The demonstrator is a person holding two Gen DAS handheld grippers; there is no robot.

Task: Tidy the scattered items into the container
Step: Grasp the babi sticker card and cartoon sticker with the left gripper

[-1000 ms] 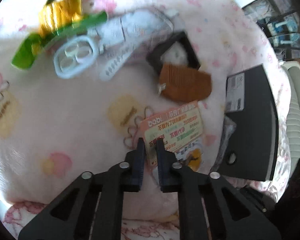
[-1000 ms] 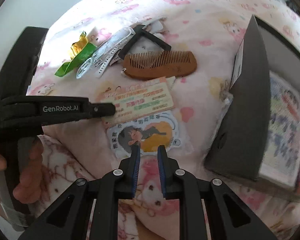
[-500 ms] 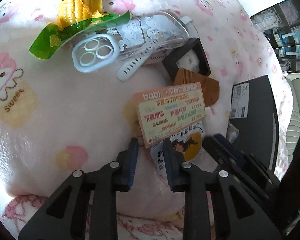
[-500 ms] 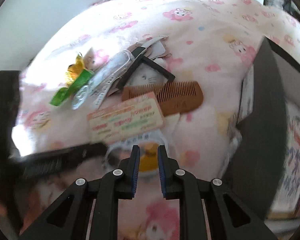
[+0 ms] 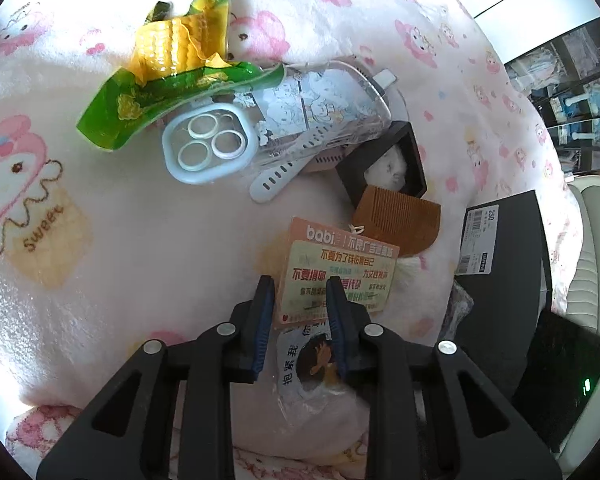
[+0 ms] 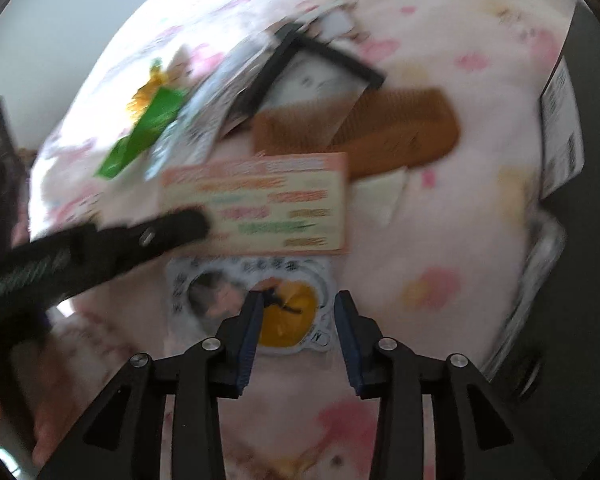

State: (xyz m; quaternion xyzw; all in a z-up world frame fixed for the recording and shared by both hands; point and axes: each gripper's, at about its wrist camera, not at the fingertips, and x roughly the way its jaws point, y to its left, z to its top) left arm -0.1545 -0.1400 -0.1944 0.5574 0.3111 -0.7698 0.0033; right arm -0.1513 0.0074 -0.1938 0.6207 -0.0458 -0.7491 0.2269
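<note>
An orange printed card [image 5: 352,264] lies on the pink blanket, its near left part between the parted fingers of my left gripper [image 5: 298,284]; the pads do not press on it. In the blurred right wrist view the same card [image 6: 268,204] has a left gripper finger [image 6: 172,230] at its edge. My right gripper [image 6: 299,298] hangs over a round sticker [image 6: 288,316] with a yellow figure, and its jaws are opening with nothing gripped. The sticker [image 5: 316,360] pokes out below the card. The black box [image 5: 508,272] stands at the right.
A brown comb [image 5: 400,220], a black square frame [image 5: 418,160], a clear phone case [image 5: 300,120], a white strap [image 5: 276,176] and a green and yellow wrapper [image 5: 160,96] lie beyond the card. A dark device with a green light [image 5: 560,380] sits at the lower right.
The left jaws went from shut to parted at the card's edge. The card slid toward the comb. My right gripper came closer and lower over the sticker and its jaws spread.
</note>
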